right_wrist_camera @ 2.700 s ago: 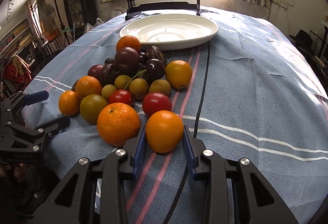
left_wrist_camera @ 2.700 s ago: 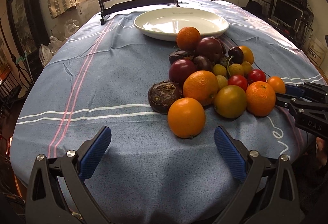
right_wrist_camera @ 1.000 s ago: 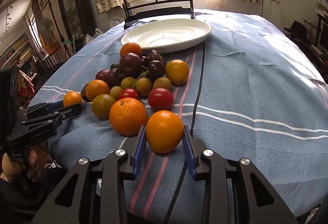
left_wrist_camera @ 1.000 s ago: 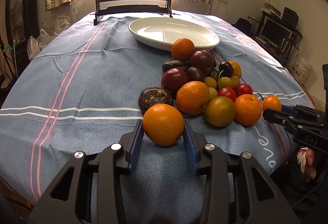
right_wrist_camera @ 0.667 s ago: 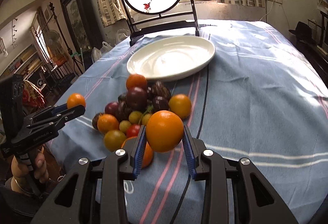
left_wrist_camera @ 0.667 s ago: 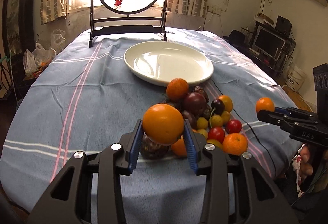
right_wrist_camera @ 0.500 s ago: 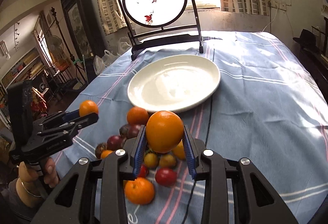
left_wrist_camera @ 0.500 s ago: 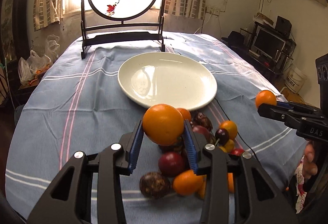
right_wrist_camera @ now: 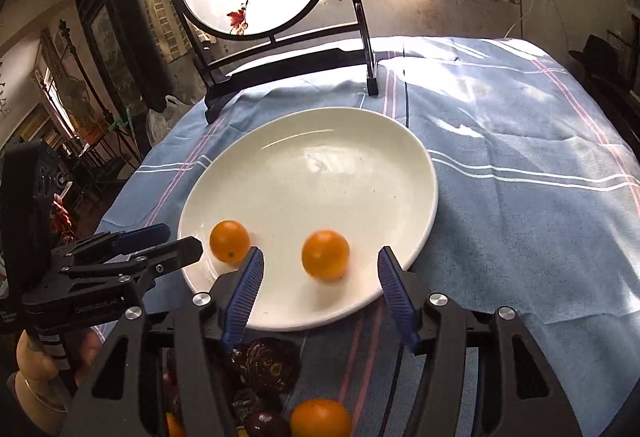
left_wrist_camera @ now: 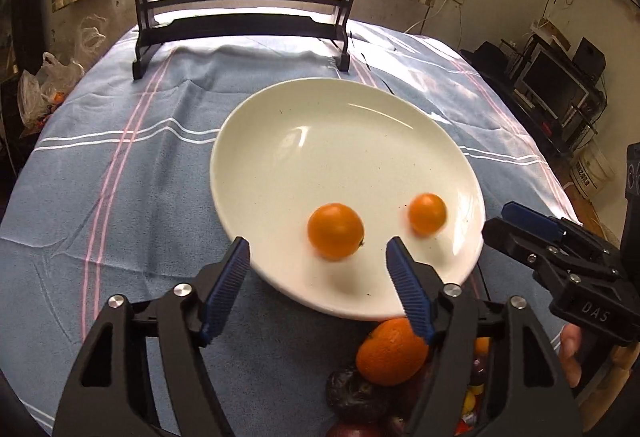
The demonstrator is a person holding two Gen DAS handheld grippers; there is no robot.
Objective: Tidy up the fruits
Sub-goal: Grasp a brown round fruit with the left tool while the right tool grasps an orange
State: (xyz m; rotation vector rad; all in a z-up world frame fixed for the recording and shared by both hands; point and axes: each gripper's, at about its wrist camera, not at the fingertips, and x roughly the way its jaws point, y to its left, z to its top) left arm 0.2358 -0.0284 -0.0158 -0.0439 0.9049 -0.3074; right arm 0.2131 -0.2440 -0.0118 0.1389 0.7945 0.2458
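Note:
Two oranges lie on the white plate (left_wrist_camera: 280, 141). In the left wrist view my left gripper (left_wrist_camera: 318, 259) is open above the plate's near rim, with one orange (left_wrist_camera: 335, 231) just beyond its fingertips and the second orange (left_wrist_camera: 427, 213) to its right. In the right wrist view my right gripper (right_wrist_camera: 318, 267) is open over the plate (right_wrist_camera: 360, 165), with one orange (right_wrist_camera: 325, 255) between and beyond its fingertips; the other orange (right_wrist_camera: 229, 235) lies left, by the left gripper (right_wrist_camera: 160, 243). The right gripper (left_wrist_camera: 520, 227) shows at the right in the left wrist view.
The fruit pile lies on the blue striped tablecloth just below the plate: an orange (left_wrist_camera: 392, 353), dark passion fruits (right_wrist_camera: 260, 361) and small tomatoes. A round painted screen on a black stand (right_wrist_camera: 288, 69) stands behind the plate.
Both grippers carried their oranges up from the pile and over the plate, then opened. The two oranges now lie on the plate, blurred as if still rolling.

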